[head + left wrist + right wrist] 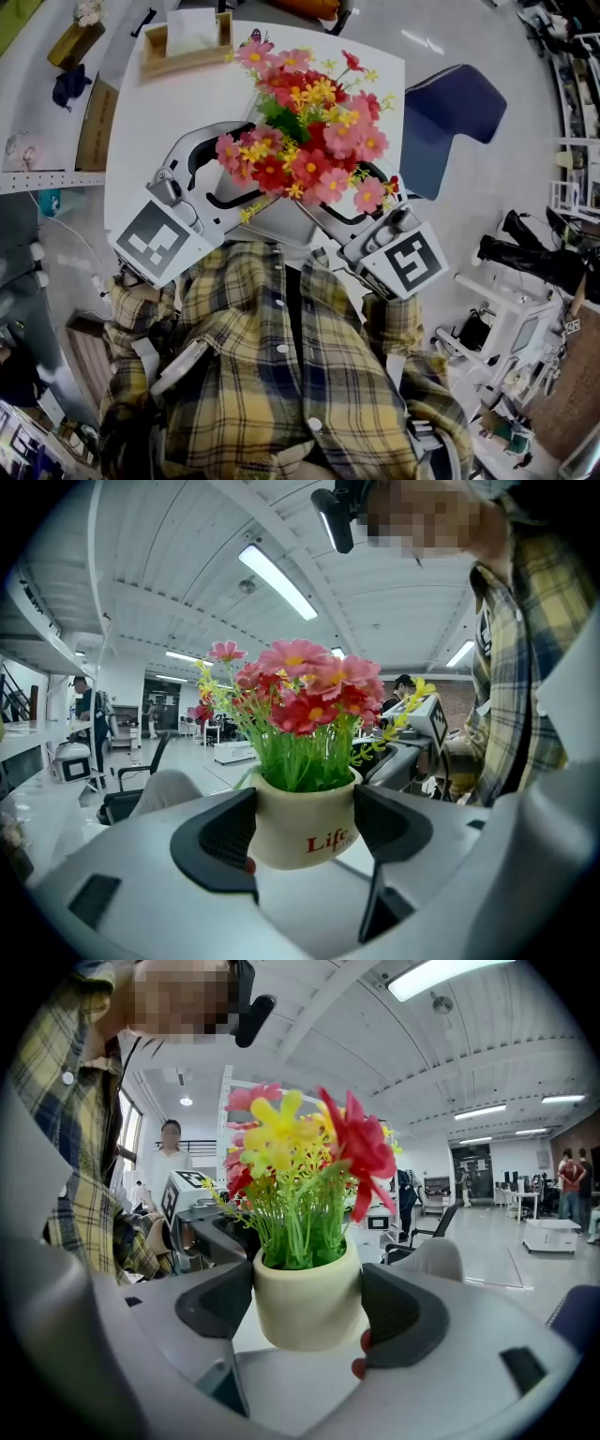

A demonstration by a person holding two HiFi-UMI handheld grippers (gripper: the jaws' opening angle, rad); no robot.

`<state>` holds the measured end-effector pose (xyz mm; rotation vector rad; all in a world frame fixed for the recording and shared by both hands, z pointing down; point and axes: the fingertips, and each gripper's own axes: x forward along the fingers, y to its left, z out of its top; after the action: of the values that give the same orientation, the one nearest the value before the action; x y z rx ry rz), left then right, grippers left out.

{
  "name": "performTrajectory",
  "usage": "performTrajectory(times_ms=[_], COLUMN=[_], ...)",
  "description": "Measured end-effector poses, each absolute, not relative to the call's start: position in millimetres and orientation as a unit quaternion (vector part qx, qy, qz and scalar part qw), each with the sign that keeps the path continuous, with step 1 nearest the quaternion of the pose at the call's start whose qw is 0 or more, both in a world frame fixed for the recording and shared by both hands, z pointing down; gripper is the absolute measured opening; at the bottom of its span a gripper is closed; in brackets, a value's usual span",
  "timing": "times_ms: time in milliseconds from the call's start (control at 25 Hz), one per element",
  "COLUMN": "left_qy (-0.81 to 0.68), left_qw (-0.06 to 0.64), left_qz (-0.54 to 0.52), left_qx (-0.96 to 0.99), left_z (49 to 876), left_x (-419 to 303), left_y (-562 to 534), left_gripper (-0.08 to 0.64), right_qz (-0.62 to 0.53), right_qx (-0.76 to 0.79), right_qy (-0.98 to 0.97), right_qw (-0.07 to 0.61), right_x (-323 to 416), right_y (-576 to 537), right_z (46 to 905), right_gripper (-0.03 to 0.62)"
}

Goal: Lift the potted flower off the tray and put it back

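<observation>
The potted flower [305, 131] is a bunch of pink, red and yellow blooms in a cream pot [302, 822] with "Life" printed in red. In the head view the blooms hide the pot. My left gripper [230, 169] and right gripper [352, 192] meet under the blooms from either side, close to my chest. In the left gripper view the black pads [220, 841] press both sides of the pot, so the left gripper [305, 827] is shut on it. The right gripper [309, 1312] clamps the same pot [307, 1307] from the other side. I cannot make out a tray beneath the pot.
A white table [159, 122] lies below, with a wooden box [187, 42] holding white paper at its far edge. A blue chair [450, 122] stands to the right. Desks and cluttered shelves ring the room, and people stand far off in both gripper views.
</observation>
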<state>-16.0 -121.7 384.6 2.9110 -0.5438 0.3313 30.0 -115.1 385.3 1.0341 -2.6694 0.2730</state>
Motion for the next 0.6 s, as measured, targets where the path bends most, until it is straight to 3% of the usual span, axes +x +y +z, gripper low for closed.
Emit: performTrajectory(times_ms=[600], left_qy=[-0.173], left_qw=[0.118], left_qz=[0.127], left_qx=[0.97], left_z=[379.7], left_x=[-18.7], left_y=[-117.7], left_gripper=[0.339], right_qz=[0.141], right_qx=[0.357], right_qy=[-0.912], right_qw=[0.146], right_x=[25.3], right_y=[-106.5], right_z=[382.9], right_gripper=[0.348])
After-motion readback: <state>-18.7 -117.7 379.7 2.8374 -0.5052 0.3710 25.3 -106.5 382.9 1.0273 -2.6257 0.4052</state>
